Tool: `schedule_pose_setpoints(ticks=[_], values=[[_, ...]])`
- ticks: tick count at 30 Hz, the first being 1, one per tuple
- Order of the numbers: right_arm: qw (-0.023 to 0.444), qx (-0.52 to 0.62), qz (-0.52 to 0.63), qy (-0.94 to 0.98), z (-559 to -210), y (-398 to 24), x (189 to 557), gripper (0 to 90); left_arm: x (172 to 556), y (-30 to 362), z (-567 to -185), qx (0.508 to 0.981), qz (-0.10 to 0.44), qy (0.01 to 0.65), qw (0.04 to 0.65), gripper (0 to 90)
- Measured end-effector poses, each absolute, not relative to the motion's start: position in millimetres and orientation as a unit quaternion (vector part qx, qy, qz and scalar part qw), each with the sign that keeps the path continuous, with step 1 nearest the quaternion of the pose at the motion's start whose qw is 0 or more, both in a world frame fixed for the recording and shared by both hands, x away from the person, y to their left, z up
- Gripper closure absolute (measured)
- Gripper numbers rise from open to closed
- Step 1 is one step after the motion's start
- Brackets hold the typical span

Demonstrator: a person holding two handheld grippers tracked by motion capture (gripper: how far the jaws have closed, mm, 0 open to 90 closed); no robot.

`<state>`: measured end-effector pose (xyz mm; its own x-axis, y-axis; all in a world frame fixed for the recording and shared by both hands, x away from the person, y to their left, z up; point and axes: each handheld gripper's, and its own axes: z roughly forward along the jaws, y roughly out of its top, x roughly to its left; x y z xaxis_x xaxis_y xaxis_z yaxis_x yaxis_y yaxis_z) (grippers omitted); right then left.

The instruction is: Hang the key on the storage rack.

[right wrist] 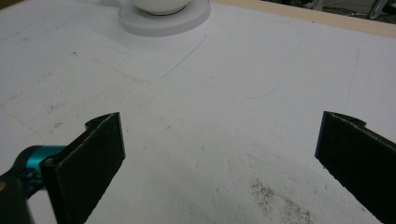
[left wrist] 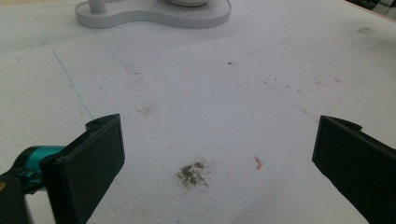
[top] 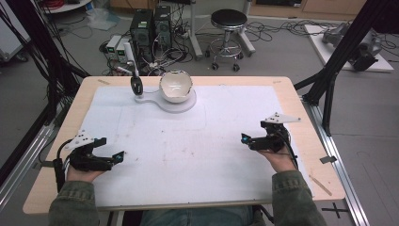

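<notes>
White foam sheeting covered the table [top: 301, 117], and on it, near the far edge and a little left of centre, stood the white base [top: 181, 105] with the bowl [top: 175, 86] seated on its right lobe and a dark, upright tool [top: 136, 84] on its left lobe. What that tool was I could not tell; it was too small to read.

I held my left gripper [top: 117, 156] near the near-left corner and my right gripper [top: 245, 138] toward the right edge, both low over the sheet and well apart from the base. On each, the jaws stood wide with nothing between them; in the left gripper view only stained foam [left wrist: 192, 173] lay in the gap, and the same went for the right gripper view, where the bowl [right wrist: 159, 5] sat far ahead at the top.

I judged this to be the very start: hands at rest, nothing touched, the bowl and tool both seated on the base. The next move, as I read it, called for a long reach forward across the bare sheet toward the far edge, the left gripper being the nearer to the tool and the right to the bowl. The bowl's rim looked smooth and rounded, so the jaws would need to straddle its wall squarely before closing.
</notes>
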<state>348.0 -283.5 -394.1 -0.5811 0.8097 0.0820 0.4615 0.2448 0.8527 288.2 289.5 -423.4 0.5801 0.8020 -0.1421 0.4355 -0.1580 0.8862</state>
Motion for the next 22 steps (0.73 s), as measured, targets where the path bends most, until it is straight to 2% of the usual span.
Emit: schedule_pose_setpoints(ticks=[13,22], values=[[0.229,0.427,0.485,0.728,-420,-313,311,0.5,281,291,-425,0.730,0.200,0.416,0.505,2.9],[0.234,0.439,0.477,0.725,-425,-316,306,0.5,285,287,-428,0.735,0.194,0.408,0.505,2.9]])
